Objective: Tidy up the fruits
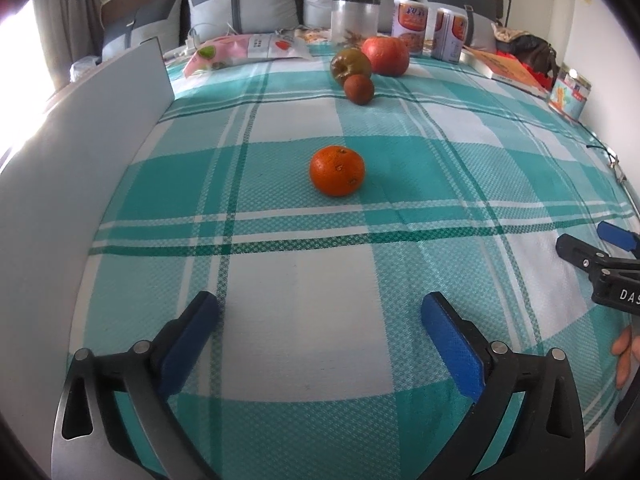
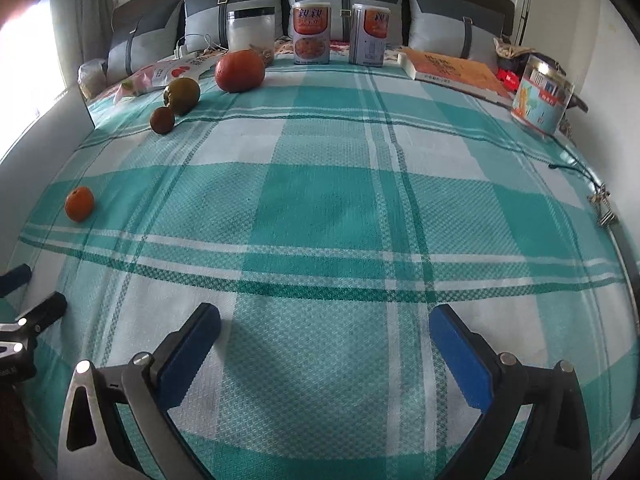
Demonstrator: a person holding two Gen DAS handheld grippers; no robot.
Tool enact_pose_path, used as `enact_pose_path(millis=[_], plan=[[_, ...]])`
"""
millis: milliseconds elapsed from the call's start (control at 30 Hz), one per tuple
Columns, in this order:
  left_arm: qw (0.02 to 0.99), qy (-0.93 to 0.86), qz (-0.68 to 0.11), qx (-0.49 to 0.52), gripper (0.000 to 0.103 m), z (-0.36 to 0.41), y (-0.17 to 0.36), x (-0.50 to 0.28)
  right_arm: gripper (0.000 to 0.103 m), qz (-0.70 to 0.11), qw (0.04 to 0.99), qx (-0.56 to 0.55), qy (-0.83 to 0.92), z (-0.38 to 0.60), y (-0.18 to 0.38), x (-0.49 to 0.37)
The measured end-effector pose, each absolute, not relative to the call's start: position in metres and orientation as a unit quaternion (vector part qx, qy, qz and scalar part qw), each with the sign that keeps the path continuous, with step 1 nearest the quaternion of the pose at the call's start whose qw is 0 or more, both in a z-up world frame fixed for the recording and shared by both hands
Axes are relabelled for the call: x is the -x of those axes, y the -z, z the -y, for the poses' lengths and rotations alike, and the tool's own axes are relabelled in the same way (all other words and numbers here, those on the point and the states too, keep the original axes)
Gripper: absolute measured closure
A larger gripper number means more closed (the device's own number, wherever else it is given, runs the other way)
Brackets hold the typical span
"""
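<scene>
An orange (image 1: pixel 337 170) lies alone on the teal checked cloth (image 1: pixel 300 280), ahead of my left gripper (image 1: pixel 320 308), whose blue pads stand wide open over bare cloth. Farther back sit a red apple (image 1: pixel 386 56), a green-brown apple (image 1: pixel 350 65) and a small brown fruit (image 1: pixel 359 89), touching in a cluster. In the right wrist view the orange (image 2: pixel 79 203) is at far left and the cluster, with its red apple (image 2: pixel 239 70), at upper left. My right gripper (image 2: pixel 326 318) is open over the cloth, nothing between its pads.
A white board (image 1: pixel 80 160) walls the left side. At the back stand a clear jar (image 1: pixel 355 16), two cans (image 2: pixel 311 34), a book (image 2: pixel 452 70), a printed tin (image 2: pixel 542 96) and a snack bag (image 1: pixel 240 50). A cable with clips (image 2: pixel 600 204) lies at the right edge.
</scene>
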State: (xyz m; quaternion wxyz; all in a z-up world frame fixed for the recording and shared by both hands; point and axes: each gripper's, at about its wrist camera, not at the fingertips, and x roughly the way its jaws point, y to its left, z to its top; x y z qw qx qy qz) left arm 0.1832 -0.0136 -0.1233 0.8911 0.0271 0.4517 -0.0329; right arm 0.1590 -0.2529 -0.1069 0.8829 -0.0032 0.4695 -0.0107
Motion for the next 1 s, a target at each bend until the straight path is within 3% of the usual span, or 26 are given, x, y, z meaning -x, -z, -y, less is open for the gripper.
enact_pose_path(millis=[1000], plan=[[0.877, 0.028, -0.479, -0.021, 0.001, 0.0143, 0.1219, -0.1839, 0.0, -0.468, 0.883, 0.004, 0.013, 0.2508, 0.1071, -0.1583]])
